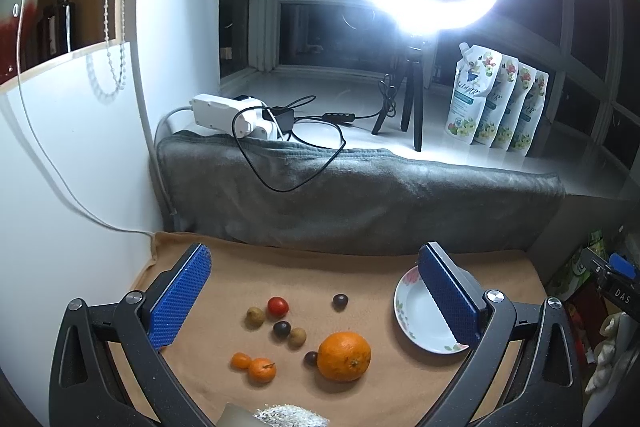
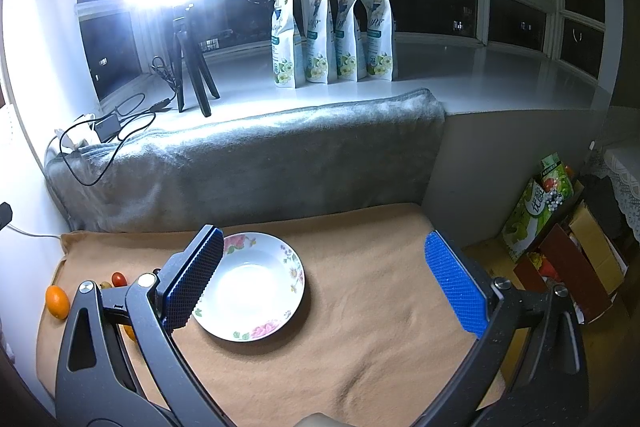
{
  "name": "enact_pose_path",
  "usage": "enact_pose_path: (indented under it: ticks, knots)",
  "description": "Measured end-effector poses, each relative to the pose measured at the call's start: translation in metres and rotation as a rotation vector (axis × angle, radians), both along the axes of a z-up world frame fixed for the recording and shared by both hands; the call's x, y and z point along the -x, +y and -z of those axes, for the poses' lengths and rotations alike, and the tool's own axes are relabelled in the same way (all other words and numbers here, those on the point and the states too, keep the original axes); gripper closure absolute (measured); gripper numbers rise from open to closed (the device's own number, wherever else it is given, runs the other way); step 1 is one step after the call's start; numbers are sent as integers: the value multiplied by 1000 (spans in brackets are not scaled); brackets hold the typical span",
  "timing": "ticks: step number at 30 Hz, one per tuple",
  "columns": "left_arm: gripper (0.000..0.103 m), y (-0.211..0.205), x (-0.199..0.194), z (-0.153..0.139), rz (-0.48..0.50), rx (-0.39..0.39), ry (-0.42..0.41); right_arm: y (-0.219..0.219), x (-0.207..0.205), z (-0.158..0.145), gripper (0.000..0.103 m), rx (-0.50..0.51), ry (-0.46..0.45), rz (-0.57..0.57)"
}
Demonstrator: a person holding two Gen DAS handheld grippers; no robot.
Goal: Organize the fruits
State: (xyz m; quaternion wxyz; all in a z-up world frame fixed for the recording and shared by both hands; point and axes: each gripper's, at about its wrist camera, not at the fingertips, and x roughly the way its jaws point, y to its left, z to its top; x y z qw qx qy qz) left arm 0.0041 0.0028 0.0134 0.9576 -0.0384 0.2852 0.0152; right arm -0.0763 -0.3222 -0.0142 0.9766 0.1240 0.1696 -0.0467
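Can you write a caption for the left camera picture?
Open left gripper hovers over scattered fruit, a big orange nearest the empty flowered plate.

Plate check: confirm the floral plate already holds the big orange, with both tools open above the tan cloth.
Not quite. The floral plate is empty; the right wrist view shows its bare white bowl. The big orange lies on the tan cloth to the plate's left, among the small fruits. The rest stands: the left tool and right tool are both open above the cloth.
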Motion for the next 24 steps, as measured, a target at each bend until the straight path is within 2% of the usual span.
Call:
enact_pose_path:
  ticks: [24]
  knots:
    - [1, -1, 1, -2, 0, -2, -4, 1, 1, 6, 0, -21, 13, -13]
